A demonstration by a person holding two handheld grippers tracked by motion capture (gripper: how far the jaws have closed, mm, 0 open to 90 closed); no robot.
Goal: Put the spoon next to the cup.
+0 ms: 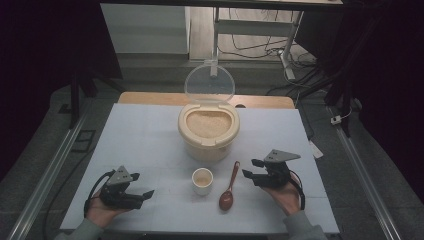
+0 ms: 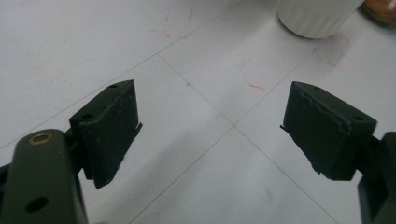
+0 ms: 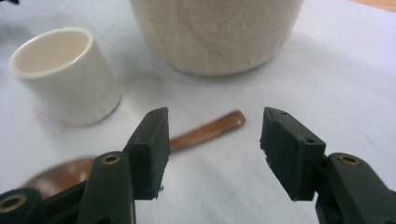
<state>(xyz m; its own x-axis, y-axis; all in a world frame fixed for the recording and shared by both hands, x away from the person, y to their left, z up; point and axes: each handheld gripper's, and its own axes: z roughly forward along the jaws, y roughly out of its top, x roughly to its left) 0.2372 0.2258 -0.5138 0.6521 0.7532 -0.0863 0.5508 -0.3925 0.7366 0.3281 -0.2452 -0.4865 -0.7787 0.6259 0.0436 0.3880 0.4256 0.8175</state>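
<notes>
We see a white bench [image 1: 140, 130] with a cream rice container [image 1: 208, 131] standing near its middle, its clear round lid [image 1: 209, 82] swung up at the far side and pale grain filling the tub. Just near of the container stands a small white cup [image 1: 202, 180], and right beside the cup, to its right, a brown wooden spoon [image 1: 228, 188] lies flat on the bench, bowl toward us and handle pointing away toward the container.

Our right gripper [image 1: 251, 169] hovers just to the right of the spoon, close to its handle but not touching it. In the right gripper view its jaws stand apart with nothing between the pads; the spoon's handle [image 3: 210, 131] lies on the bench beyond the gap, with the cup [image 3: 65, 74] to the left and the container's wall [image 3: 217, 32] further off. The spoon rests free on the bench, gripped by nothing.

Our left gripper [image 1: 145, 195] sits at the near left of the bench, well apart from the cup, pointing right toward it. In the left gripper view its jaws are wide apart over bare bench, marked with faint red pen lines, and the base of the cup [image 2: 317, 16] shows at the far right.
</notes>
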